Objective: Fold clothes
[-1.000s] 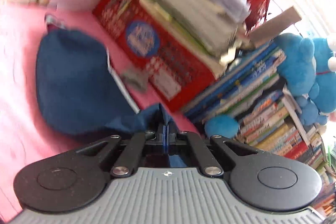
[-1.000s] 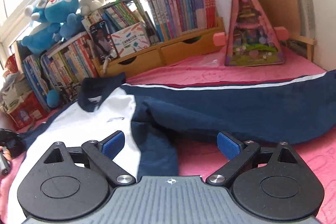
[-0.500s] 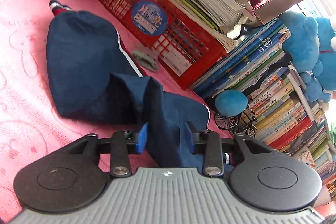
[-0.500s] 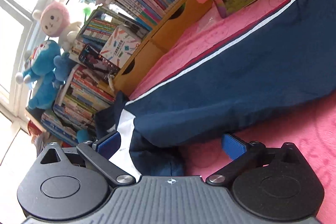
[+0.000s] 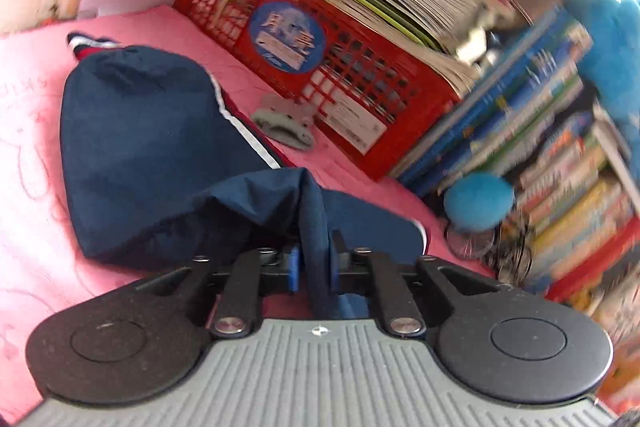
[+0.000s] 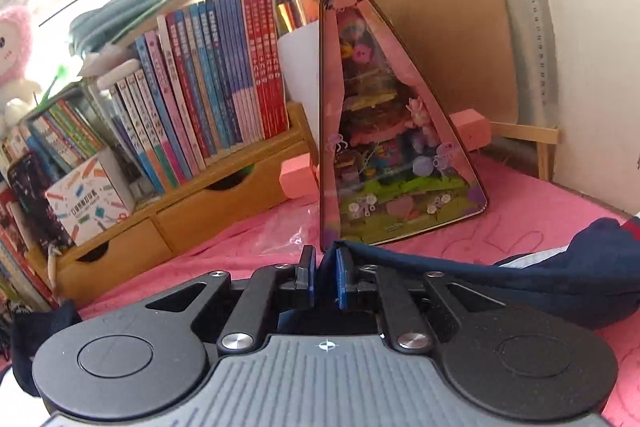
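A navy jacket [image 5: 140, 147] with a white stripe lies on the pink cloth-covered surface [image 5: 32, 131]. My left gripper [image 5: 314, 263] is shut on a raised fold of its navy fabric, with the sleeve spread out to the upper left. In the right wrist view the same navy jacket [image 6: 560, 275] stretches off to the right. My right gripper [image 6: 324, 277] is shut on its edge, and the fabric rises between the blue pads.
A red crate [image 5: 320, 51] of stacked papers, piled books [image 5: 520, 115], a blue ball [image 5: 478, 201] and a grey sock [image 5: 286, 123] stand beyond the left gripper. A wooden book rack [image 6: 192, 203], a pink triangular toy box [image 6: 384, 147] and a cardboard box [image 6: 436, 19] stand beyond the right.
My left gripper opened half a second ago and has now closed on a fold of the jacket. My right gripper was open over the jacket and has now closed on its edge.
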`<state>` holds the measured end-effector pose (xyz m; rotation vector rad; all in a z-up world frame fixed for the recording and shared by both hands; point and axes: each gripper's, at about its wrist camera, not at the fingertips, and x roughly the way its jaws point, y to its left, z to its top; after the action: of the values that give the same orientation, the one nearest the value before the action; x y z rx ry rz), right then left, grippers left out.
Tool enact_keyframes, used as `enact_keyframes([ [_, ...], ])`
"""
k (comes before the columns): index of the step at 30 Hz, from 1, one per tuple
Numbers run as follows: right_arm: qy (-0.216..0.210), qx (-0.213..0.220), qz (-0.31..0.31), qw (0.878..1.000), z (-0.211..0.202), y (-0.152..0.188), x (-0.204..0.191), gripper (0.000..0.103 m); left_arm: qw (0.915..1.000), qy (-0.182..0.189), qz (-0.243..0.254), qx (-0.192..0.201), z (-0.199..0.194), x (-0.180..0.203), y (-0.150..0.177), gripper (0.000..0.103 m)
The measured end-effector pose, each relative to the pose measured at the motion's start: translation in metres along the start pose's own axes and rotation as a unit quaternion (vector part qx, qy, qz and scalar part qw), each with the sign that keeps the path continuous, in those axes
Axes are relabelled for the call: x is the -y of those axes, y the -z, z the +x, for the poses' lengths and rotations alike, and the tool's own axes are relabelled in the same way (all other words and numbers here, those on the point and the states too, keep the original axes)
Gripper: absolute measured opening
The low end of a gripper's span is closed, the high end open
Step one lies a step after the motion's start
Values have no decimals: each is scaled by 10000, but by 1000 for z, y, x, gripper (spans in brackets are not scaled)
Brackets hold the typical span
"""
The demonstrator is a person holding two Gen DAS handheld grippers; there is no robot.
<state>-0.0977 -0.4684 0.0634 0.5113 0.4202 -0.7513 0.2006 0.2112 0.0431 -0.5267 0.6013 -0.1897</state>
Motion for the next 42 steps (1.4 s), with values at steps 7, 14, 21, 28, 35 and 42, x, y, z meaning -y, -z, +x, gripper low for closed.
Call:
enact_keyframes([
  [7,-442,-76,-1028,9937,-66,40,15,63,9862,198,1639,-126,-66,26,28,55],
  [14,-977,129,-2686,9582,-185,106,-14,78,9522,783,2945,-216,-156,52,79,73],
  [21,-1989,244,-4059,8917,-287,170,-51,93,9023,1332,4031,-754,-250,62,169,77],
  [28,-2607,-208,-5219,8119,-330,268,-93,94,8520,1840,4673,-1478,-290,60,246,83],
  [35,-2688,381,-6123,7425,-337,360,-131,94,8375,1132,5249,-1015,-276,63,291,83],
  [42,-2225,1184,-5122,8210,-347,310,-141,95,8807,1041,4615,-232,-281,69,270,83],
])
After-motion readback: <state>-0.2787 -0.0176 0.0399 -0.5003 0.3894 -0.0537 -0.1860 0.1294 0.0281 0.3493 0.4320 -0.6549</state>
